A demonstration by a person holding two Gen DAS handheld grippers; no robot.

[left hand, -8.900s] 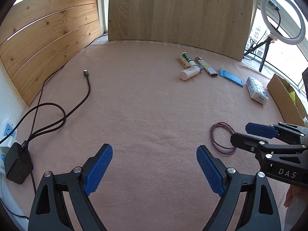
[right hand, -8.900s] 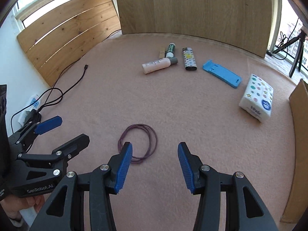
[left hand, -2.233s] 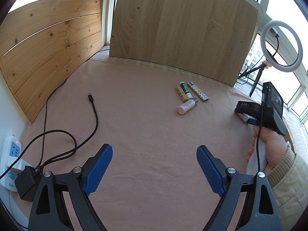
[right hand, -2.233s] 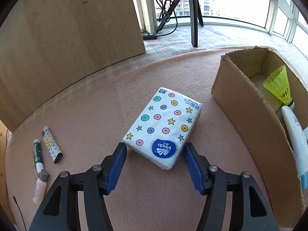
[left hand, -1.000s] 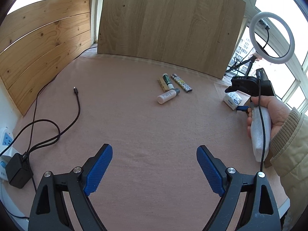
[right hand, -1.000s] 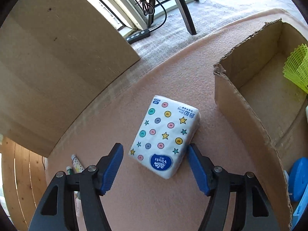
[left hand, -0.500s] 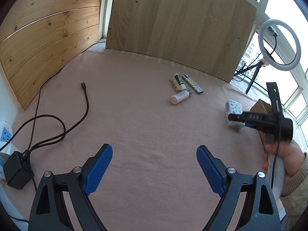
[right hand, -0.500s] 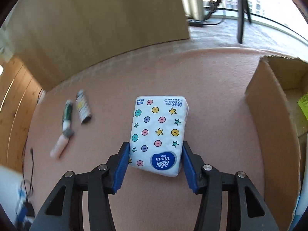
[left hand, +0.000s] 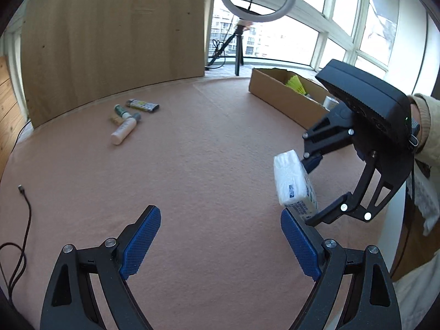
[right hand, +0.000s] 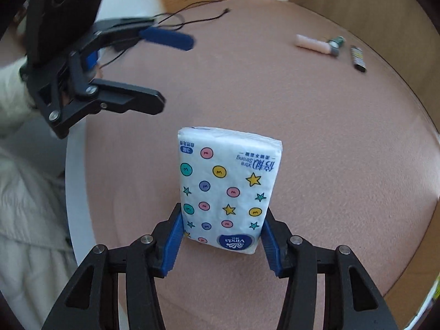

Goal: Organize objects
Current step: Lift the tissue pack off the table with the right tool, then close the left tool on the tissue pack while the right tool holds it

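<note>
Across the pink desk (left hand: 192,170), the cardboard box (left hand: 283,97) waited at the far right edge. Half a second before, your tissue pack (right hand: 229,189) lay flat on the cloth; now your right claw (right hand: 221,235) had it pinched by its lower end and lifted clear, ready for boxing. Your left claw (left hand: 217,243) hung wide apart, empty. The small bottles (left hand: 123,130) lay untouched.

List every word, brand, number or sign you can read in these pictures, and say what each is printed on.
"Vinda": blue oval, upside down, on the tissue pack held by the right gripper.
"Xtra Strong": same pack, upside down, near its far end.
"3": blue badge on the pack; the characters beside it and the large brand characters are too small to read.
Lighter print: blurred.
Bottle label: unreadable.
</note>
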